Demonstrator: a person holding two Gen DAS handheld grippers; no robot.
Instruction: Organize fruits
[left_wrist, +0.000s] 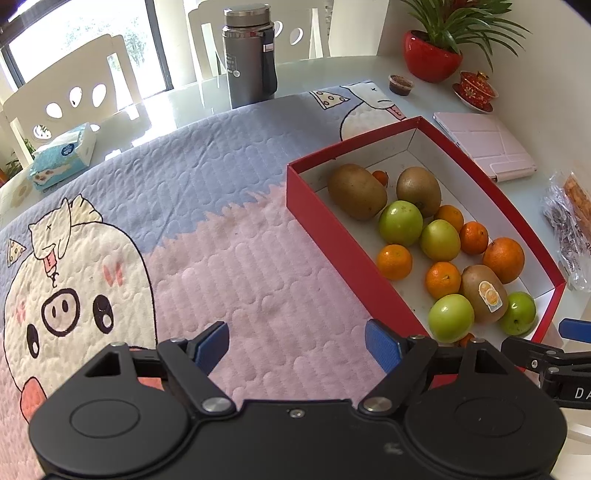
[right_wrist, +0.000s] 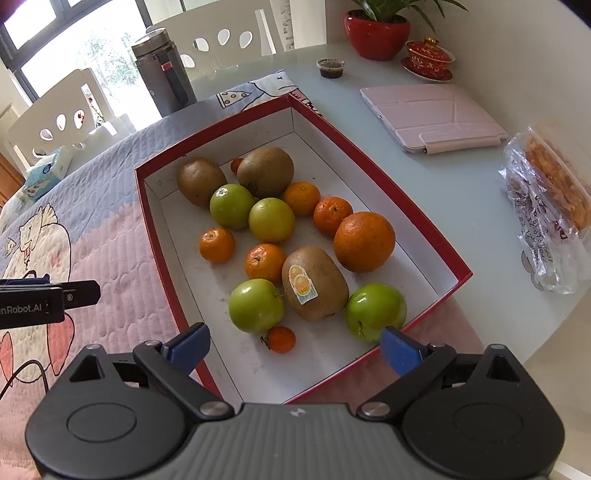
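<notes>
A red box (right_wrist: 369, 155) (left_wrist: 321, 210) with a white inside holds mixed fruit: three brown kiwis, one with a sticker (right_wrist: 314, 284) (left_wrist: 484, 293), several green apples (right_wrist: 256, 304) (left_wrist: 400, 222), several small tangerines (right_wrist: 217, 244) (left_wrist: 394, 261) and one big orange (right_wrist: 364, 242) (left_wrist: 503, 259). My right gripper (right_wrist: 295, 347) is open, hovering over the box's near end above a tiny tangerine (right_wrist: 281, 338). My left gripper (left_wrist: 297, 341) is open over the pink cartoon mat (left_wrist: 240, 258), left of the box, holding nothing.
A grey thermos (left_wrist: 249, 55), a tissue pack (left_wrist: 61, 155), a red plant pot (left_wrist: 430, 55), a red lidded cup (right_wrist: 428, 59), a small sauce tub (right_wrist: 330, 68), a pink tablet case (right_wrist: 432, 118) and a bagged snack (right_wrist: 550, 206) stand on the glass table. White chairs line the far side.
</notes>
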